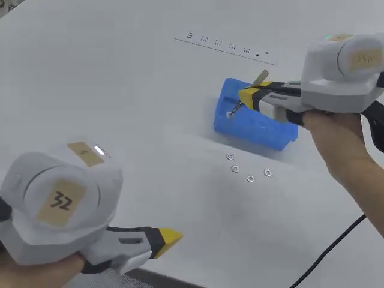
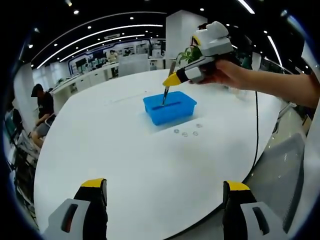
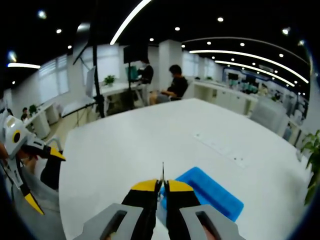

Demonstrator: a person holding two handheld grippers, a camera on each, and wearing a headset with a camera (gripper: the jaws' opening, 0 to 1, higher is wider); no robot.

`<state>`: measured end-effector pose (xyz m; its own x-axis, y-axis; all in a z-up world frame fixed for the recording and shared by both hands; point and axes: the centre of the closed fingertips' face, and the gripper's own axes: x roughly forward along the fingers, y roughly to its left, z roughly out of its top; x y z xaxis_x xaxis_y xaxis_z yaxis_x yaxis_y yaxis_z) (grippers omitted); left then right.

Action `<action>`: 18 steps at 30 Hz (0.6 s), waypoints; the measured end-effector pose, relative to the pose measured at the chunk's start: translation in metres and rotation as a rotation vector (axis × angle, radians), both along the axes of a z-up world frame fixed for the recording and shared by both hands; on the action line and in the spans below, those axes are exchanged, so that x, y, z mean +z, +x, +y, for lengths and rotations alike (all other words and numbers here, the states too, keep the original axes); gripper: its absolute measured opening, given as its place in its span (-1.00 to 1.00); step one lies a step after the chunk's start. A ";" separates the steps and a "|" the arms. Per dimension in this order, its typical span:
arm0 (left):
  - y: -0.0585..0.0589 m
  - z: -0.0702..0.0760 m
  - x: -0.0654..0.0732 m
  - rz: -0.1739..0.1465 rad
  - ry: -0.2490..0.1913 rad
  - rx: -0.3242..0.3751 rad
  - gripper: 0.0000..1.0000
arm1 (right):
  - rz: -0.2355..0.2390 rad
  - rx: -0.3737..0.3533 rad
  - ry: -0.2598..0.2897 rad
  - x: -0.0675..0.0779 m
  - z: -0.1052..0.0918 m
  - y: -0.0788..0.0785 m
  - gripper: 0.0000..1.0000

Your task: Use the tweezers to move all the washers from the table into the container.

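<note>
– Since the white table [image 1: 120,90] carries everything, what's actually sitting on it?

– Biggest bit is a long power strip [image 1: 228,47], lying flat out past the far side of the container. Then the container [image 1: 264,135] itself: blue rectangular tub, open top, flat on the table.

– And the claws?

– Right claw [image 1: 248,98] hangs right over the container, jaws clenched tight on the tweezers [image 1: 235,110]. In the right gripper view the two yellow tips are pressed together with the thin tweezers poking out between them. Left claw [image 2: 164,186] is well apart from the container, on the person's side, low over the table. Its jaws are spread wide and released, gripping nothing.

– What are the tweezers up to?

– Pointing down into the container, a bit tilted, tips inside its walls. Could be something tiny at the tips, but honestly it's too small to tell.

– Washers?

– Four washers [image 1: 250,178], flat on the table just beside the container's near side. Loose little cluster, not touching the container, and apart from each other as far as I can see.
</note>
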<state>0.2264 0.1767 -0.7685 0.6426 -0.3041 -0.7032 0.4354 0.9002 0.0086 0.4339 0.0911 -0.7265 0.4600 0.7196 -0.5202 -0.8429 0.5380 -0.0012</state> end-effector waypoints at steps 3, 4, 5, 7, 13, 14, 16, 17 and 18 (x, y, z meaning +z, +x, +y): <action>0.000 0.001 -0.001 0.004 0.003 0.002 0.97 | -0.007 -0.020 -0.005 -0.004 0.003 0.008 -0.97; 0.000 0.001 -0.001 0.005 0.002 0.002 0.97 | -0.011 -0.029 -0.012 -0.008 0.003 0.012 -0.97; 0.000 0.001 -0.001 0.005 0.002 0.003 0.97 | -0.013 -0.038 -0.019 -0.011 0.002 0.016 -0.97; 0.000 0.001 -0.002 0.009 0.002 0.002 0.95 | -0.012 -0.051 -0.025 -0.022 0.003 0.022 -0.97; 0.000 -0.002 -0.004 0.015 0.004 -0.003 0.94 | 0.023 -0.078 -0.036 -0.046 0.004 0.034 -0.97; 0.000 -0.002 -0.005 0.017 0.005 -0.005 0.95 | 0.021 -0.080 -0.044 -0.050 0.003 0.037 -0.97; 0.000 -0.003 -0.005 0.018 0.009 -0.010 0.94 | 0.025 -0.084 -0.050 -0.053 0.003 0.038 -0.96; 0.000 -0.004 -0.005 0.017 0.009 -0.010 0.95 | 0.026 -0.086 -0.051 -0.055 0.003 0.038 -0.96; 0.000 -0.004 -0.004 0.017 0.008 -0.012 0.95 | 0.026 -0.088 -0.053 -0.057 0.003 0.039 -0.96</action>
